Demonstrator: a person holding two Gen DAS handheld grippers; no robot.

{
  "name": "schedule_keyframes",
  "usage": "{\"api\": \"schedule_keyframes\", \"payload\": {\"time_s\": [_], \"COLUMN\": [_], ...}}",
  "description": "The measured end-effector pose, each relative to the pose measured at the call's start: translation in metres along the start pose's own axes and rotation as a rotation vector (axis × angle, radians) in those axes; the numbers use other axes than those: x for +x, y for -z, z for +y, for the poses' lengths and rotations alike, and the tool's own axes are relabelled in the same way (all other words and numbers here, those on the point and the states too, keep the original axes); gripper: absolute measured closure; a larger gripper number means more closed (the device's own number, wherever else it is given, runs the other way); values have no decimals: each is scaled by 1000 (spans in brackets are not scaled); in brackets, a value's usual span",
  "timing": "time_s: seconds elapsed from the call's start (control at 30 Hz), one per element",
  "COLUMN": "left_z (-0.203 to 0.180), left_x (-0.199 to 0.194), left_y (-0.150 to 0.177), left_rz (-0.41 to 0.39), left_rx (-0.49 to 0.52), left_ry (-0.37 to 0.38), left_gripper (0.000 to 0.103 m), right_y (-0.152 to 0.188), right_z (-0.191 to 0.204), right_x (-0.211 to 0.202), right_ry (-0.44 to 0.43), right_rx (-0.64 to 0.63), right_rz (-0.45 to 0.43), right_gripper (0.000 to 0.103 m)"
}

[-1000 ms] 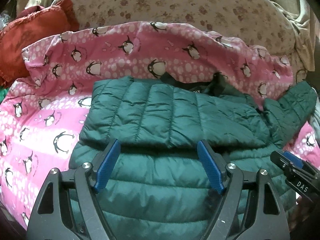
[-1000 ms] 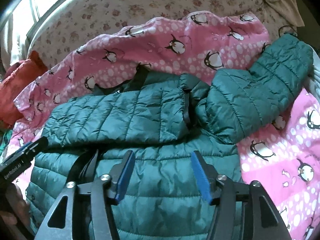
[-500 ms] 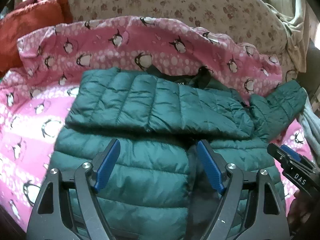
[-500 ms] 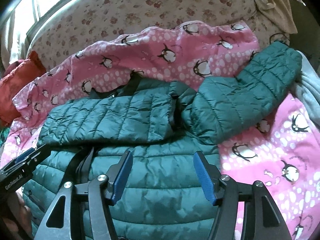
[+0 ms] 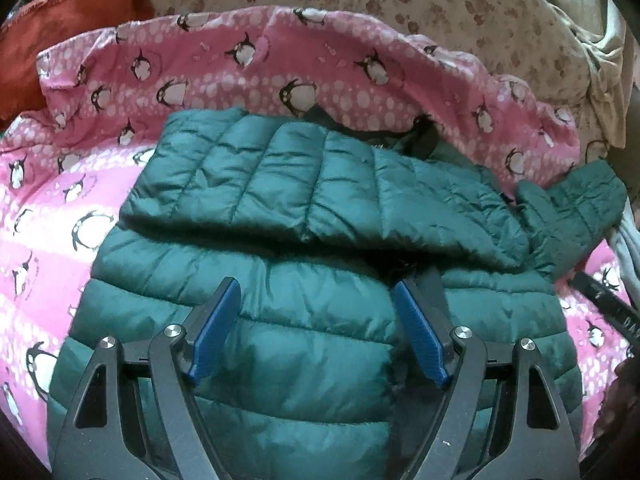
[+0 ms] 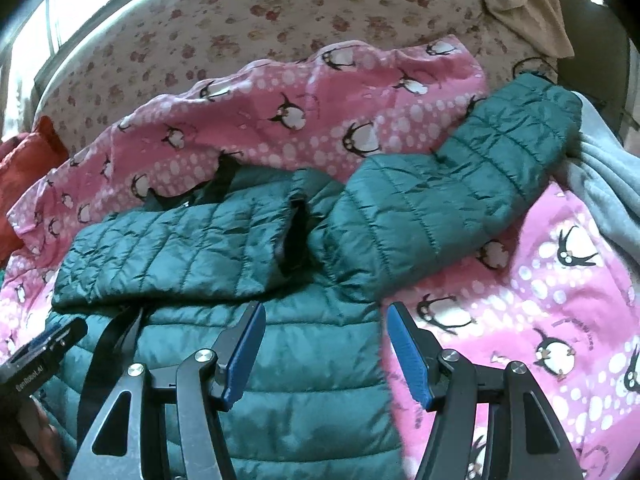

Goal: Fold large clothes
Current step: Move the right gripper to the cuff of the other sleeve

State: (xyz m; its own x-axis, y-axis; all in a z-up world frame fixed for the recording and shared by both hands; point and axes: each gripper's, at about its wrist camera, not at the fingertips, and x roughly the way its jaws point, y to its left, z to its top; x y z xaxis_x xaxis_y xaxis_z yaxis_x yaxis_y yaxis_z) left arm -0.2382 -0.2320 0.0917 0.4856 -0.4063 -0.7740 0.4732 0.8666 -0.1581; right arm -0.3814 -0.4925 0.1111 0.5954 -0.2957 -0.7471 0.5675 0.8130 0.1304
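Across the penguin blanket [image 5: 280, 68], the green jacket [image 5: 312, 320] is lying collar away, hem cropped; left gripper [image 5: 316, 320] and right gripper [image 6: 326, 340] are hovering wide open, empty.

1. Left gripper [image 5: 316, 320], jaws wide apart, over the jacket [image 5: 280, 360] body; nothing between the pads but quilted fabric.
2. Folded sleeve [image 5: 320, 188] lies across the jacket ahead, a raised ridge.
3. Right gripper [image 6: 324, 344] straddles the jacket's right edge; bare penguin blanket [image 6: 540, 320] beyond is free.
4. Outstretched sleeve [image 6: 460, 192] bars the bed's far right; grey cloth [image 6: 608, 184] touches it.
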Motion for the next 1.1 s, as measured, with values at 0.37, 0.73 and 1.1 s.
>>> {"api": "schedule_keyframes", "payload": {"time_s": [0.37, 0.73, 1.1], "left_z": [-5, 0, 0], "left_x": [15, 21, 25], "left_y": [13, 21, 22], "left_rz": [-6, -31, -29], "left_rx": [46, 28, 31], "left_ry": [-34, 20, 74], "left_gripper": [23, 15, 5], "right_y": [-17, -41, -105], "right_z": [-28, -79, -186], "right_x": [10, 21, 20], "right_ry": [52, 115, 269], "right_rx": [25, 87, 256], "right_rz": [-10, -36, -102], "right_gripper": [42, 42, 42]}}
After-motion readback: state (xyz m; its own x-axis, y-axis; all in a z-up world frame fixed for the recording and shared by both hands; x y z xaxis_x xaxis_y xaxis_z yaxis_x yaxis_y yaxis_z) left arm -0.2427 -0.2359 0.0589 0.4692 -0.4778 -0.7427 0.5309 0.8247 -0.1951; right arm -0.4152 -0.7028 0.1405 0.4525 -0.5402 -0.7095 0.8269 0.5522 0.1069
